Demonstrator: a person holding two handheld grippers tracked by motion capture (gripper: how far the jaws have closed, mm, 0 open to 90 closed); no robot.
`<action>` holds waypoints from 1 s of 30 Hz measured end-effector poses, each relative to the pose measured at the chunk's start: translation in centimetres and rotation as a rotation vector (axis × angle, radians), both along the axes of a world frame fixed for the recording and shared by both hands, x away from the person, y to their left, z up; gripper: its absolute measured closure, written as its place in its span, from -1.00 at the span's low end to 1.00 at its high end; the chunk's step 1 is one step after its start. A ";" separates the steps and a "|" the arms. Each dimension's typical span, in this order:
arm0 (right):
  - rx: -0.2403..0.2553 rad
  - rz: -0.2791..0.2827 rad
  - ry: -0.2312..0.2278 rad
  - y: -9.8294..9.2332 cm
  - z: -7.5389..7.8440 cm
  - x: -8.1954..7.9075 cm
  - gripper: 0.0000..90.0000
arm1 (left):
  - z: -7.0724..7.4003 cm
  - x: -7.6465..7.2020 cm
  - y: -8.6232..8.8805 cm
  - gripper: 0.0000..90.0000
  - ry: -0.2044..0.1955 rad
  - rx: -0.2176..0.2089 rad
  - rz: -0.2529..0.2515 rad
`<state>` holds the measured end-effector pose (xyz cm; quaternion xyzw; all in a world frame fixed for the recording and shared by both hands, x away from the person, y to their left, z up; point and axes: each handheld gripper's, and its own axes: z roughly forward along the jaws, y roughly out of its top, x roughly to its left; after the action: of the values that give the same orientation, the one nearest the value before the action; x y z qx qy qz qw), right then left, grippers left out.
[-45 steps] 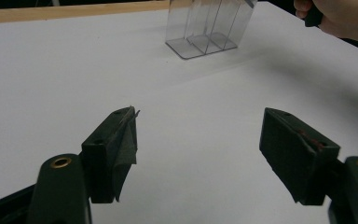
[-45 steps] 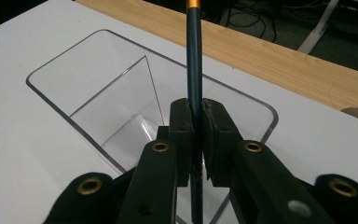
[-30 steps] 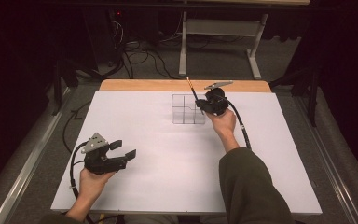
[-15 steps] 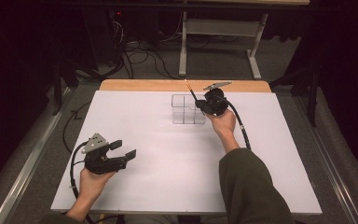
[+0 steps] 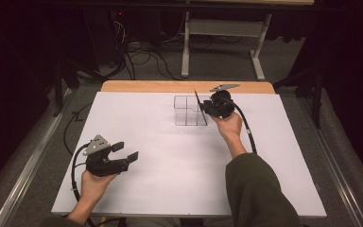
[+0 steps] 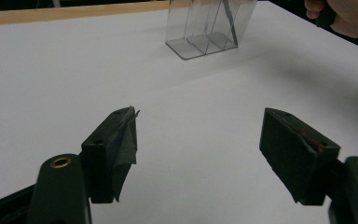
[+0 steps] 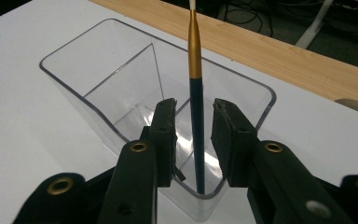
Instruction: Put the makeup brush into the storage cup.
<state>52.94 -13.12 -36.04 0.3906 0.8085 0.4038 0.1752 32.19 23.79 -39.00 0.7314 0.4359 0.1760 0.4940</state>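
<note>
Item: paintbrush (image 7: 195,88), slim, dark handle below, gold ferrule above, pale tip at top. Long axis near upright; lower end down inside the holder, tip pointing up and leaning slightly; in the high view it shows as a thin dark line (image 5: 196,101) tilted toward the far left. Location: near corner compartment of the clear holder, resting against its rim.

Item: clear holder (image 7: 81,63), transparent plastic, divided into compartments by inner walls. Stands on the white desk (image 5: 170,156) near its far edge, right of centre; also seen at (image 5: 189,111) and (image 6: 205,28).

Item: my right tongs (image 7: 193,140), just at the holder's near corner. Jaws have just been opening; the brush handle stands between the two pads, a gap showing on each side, neither pad pressing it. Narrow spread.

Item: my left tongs (image 6: 198,149), well apart from the holder, over bare desk at the near left (image 5: 123,156). Jaws spread wide, nothing between them.

Item: wooden strip (image 5: 146,86), along the desk's far edge.
</note>
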 end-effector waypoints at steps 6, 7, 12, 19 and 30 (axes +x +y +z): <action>0.011 0.007 -0.017 -0.3 0.8 -0.8 0.58 | 0.0 0.0 0.0 -0.39 -0.002 0.001 -0.001; 0.007 0.008 -0.019 -0.4 0.9 -0.8 0.58 | 0.0 0.0 0.0 -0.39 -0.001 0.000 0.000; 0.017 0.008 -0.024 -0.7 1.2 -1.1 0.53 | 0.0 0.0 0.0 -0.39 -0.002 0.003 0.002; 0.014 0.007 -0.035 -1.3 1.8 -1.9 0.50 | 0.0 0.0 0.0 -0.39 -0.005 0.004 -0.001; 0.009 0.029 -0.052 -2.1 2.8 -3.2 0.45 | 0.0 0.0 0.0 -0.39 -0.004 0.003 -0.002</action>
<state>49.76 -15.22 -33.22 0.3689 0.8075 0.4198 0.1884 32.18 23.76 -38.98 0.7323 0.4339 0.1774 0.4940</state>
